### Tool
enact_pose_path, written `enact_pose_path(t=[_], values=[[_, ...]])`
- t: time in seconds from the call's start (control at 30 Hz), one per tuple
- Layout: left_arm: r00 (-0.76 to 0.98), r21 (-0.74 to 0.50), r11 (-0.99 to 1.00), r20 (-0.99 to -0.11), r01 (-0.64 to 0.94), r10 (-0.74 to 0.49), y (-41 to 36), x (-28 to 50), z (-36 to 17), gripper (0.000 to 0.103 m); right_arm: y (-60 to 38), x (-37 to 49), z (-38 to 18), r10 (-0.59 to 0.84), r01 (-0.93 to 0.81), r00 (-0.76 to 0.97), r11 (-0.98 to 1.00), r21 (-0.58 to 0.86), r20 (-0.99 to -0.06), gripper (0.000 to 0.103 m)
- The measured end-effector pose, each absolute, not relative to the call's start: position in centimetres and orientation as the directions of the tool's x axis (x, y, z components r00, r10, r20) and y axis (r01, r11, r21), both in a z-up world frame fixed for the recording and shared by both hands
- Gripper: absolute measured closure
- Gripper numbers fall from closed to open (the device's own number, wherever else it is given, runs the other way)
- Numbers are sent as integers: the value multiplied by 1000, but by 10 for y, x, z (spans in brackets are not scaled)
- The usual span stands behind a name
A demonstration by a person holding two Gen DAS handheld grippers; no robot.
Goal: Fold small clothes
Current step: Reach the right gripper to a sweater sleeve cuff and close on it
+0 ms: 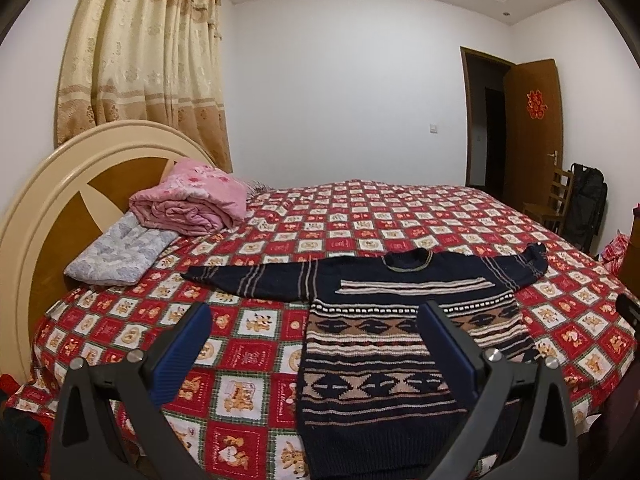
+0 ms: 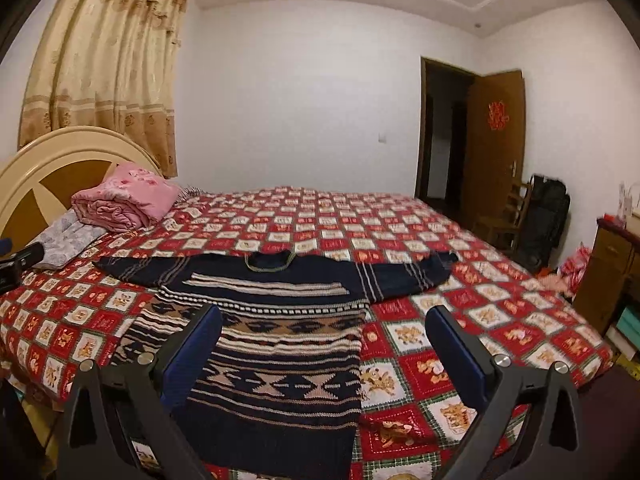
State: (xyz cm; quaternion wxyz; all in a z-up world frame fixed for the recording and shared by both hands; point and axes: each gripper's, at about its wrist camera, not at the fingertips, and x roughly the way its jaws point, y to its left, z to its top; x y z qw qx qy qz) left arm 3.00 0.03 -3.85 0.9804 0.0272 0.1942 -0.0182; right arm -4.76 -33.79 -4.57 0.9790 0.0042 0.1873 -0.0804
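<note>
Left gripper [image 1: 316,320]: jaws spread wide, holding nothing; its blue fingers [image 1: 184,356] rise from the bottom of the left wrist view, above the bed, not touching the cloth.

Right gripper [image 2: 324,324]: likewise spread wide and empty; its blue fingers [image 2: 460,356] stand at the bottom of the right wrist view, one over the sweater's hem side, the other over bare bedspread.

Sweater [image 1: 400,344]: dark navy knit with tan and cream patterned bands, lying flat and unfolded on the bed, collar away from the camera, both sleeves stretched out to either side; it fills the lower centre of both views [image 2: 276,360].

Bedspread [image 1: 256,352]: red checked cover with cartoon squares, under the sweater and across the whole bed.

Pink quilt [image 1: 192,204]: folded, at mid left of the frame, resting on a pale grey-patterned pillow [image 1: 120,252] against the headboard [image 1: 52,184].

Curtain [image 1: 148,60]: cream and gold, upper left.

Door [image 1: 536,128]: brown, open, at right, with a red paper ornament on it.

Chair [image 1: 552,200]: wooden, beside the door, a black bag [image 1: 588,204] just next to it.
</note>
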Motion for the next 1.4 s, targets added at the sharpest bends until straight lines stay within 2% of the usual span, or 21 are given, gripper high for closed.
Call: enact_pose_path(t=[0.13, 0.2, 0.27, 0.4, 0.5, 0.6, 0.63, 0.67, 0.73, 0.87, 1.0, 1.1, 1.4], values=[[904, 63, 996, -428, 58, -25, -8, 54, -58, 0, -362, -28, -62, -127, 155, 909, 987, 39, -398, 3], [885, 72, 995, -464, 64, -23, -12, 74, -74, 0, -376, -11, -70, -133, 168, 893, 985, 44, -431, 13], [867, 83, 995, -499, 60, -10, -15, 94, -88, 0, -389, 6, -77, -130, 176, 869, 983, 52, -477, 30], [850, 107, 994, -526, 37, 25, -20, 127, -104, 0, -432, 39, -87, -180, 246, 831, 967, 58, -527, 34], [840, 112, 993, -542, 25, 40, -21, 153, -109, 0, -478, 61, -89, -223, 318, 801, 945, 79, -556, 41], [833, 127, 992, -551, 21, 53, -27, 177, -114, 0, -517, 83, -88, -276, 388, 770, 918, 78, -576, 42], [830, 131, 991, -555, 20, 57, -30, 183, -115, 0, -529, 91, -87, -285, 407, 760, 910, 85, -584, 45], [826, 134, 991, -561, 21, 59, -32, 190, -117, 0, -544, 101, -87, -294, 426, 749, 900, 93, -594, 52], [820, 136, 990, -569, 27, 56, -39, 206, -121, 0, -569, 120, -87, -301, 460, 727, 881, 112, -617, 57], [808, 150, 988, -585, 28, 66, -50, 235, -133, 0, -617, 157, -90, -338, 525, 701, 841, 134, -628, 57], [786, 159, 987, -614, 27, 77, -59, 260, -148, 0, -656, 195, -101, -316, 557, 692, 806, 202, -649, 58], [767, 174, 985, -635, 25, 93, -64, 276, -159, 0, -677, 222, -111, -310, 568, 685, 794, 217, -659, 64], [752, 192, 981, -648, 5, 123, -75, 321, -175, 0, -740, 299, -141, -289, 595, 679, 755, 275, -675, 65]])
